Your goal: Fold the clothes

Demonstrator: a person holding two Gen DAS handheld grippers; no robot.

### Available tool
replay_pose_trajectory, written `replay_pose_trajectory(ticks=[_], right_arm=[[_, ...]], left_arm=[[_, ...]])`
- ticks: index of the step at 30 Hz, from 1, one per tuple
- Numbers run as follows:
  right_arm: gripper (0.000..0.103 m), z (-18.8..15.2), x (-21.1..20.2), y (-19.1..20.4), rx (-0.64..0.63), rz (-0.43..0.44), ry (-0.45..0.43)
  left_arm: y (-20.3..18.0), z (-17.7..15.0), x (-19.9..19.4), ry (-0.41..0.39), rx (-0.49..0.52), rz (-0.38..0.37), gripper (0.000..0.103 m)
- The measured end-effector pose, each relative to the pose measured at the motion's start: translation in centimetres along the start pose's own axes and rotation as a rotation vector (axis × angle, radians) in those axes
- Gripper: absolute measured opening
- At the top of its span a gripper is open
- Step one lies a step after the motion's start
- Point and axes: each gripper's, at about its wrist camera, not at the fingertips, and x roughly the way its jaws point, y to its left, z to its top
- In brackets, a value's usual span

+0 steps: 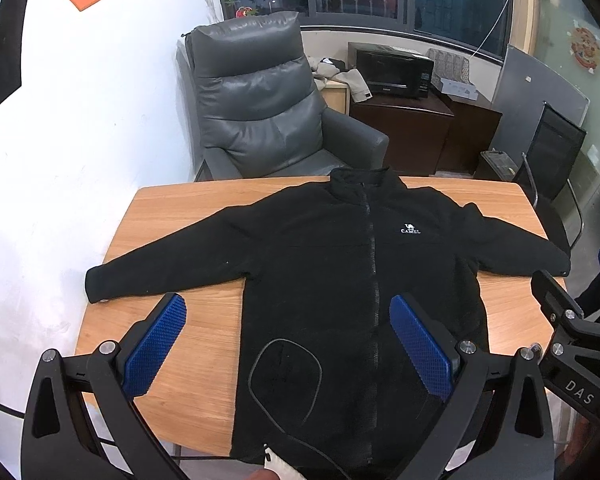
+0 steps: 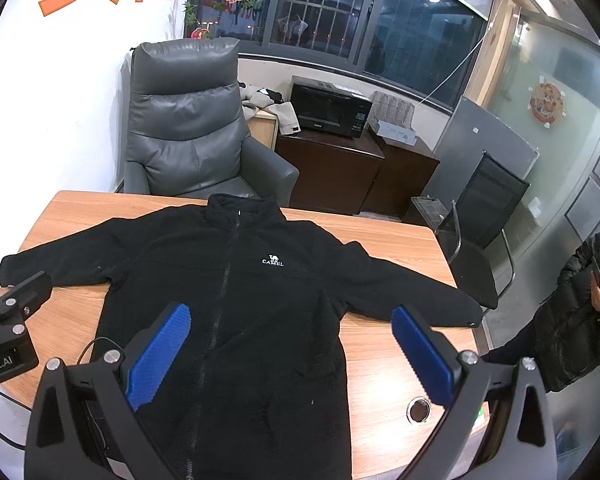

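A black zip-up fleece jacket (image 1: 340, 264) with a white CAMEL logo lies flat and face up on the wooden table (image 1: 180, 216), sleeves spread to both sides, collar at the far edge. It also shows in the right wrist view (image 2: 236, 280). My left gripper (image 1: 288, 312) is open and empty, hovering above the jacket's lower left part near the table's front. My right gripper (image 2: 292, 320) is open and empty, above the jacket's lower right part. The right gripper's body shows at the right edge of the left wrist view (image 1: 572, 332).
A grey leather armchair (image 1: 260, 100) stands behind the table. A dark cabinet with a microwave (image 1: 394, 72) is further back. A black office chair (image 2: 488, 204) stands at the table's right. A person in a black coat (image 2: 580, 312) stands at the right. A cable hole (image 2: 418, 410) sits in the table's right front.
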Motion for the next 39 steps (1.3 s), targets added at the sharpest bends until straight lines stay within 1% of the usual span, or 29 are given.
replay_pose_trajectory(ticks=[9,14,18,19,22,26,29,34,37,39], right_arm=[[0.103,0.2,-0.4,1.2,-0.001,-0.01,0.004],[0.103,0.2,0.4,-0.1,0.002,-0.008,0.015],[0.103,0.3,1.1,-1.2,0.005,-0.007,0.023],[0.103,0.3,1.3,-1.5,0.005,-0.006,0.025],[0.103,0.3,1.8,-2.3,0.007,-0.005,0.032],[0.103,0.5,2.6,-3.4,0.007,0.003,0.036],[0.103,0.7,3.2,-4.2,0.005,0.014,0.035],[0.103,1.1,4.2,-5.5,0.001,0.032,0.034],[0.103,1.4,4.8,-6.3,-0.002,0.043,0.033],[0.103,1.4,4.7,-5.9,-0.007,0.041,0.034]], left_arm=[[0.8,-0.4,-0.2,0.003,-0.001,-0.004,0.103],[0.3,-0.4,0.5,0.009,0.014,-0.022,0.103],[-0.8,-0.3,1.6,0.045,0.028,-0.037,0.103],[-1.1,-0.3,1.7,0.048,0.034,-0.034,0.103],[-2.3,0.0,2.1,0.051,0.052,0.004,0.103],[-4.6,0.6,2.3,0.039,0.025,0.015,0.103],[-6.0,0.9,2.1,0.026,0.011,0.038,0.103],[-7.0,1.2,1.8,0.022,-0.002,0.057,0.103],[-6.8,1.2,1.8,0.022,-0.009,0.053,0.103],[-6.4,1.1,1.7,0.02,-0.016,0.047,0.103]])
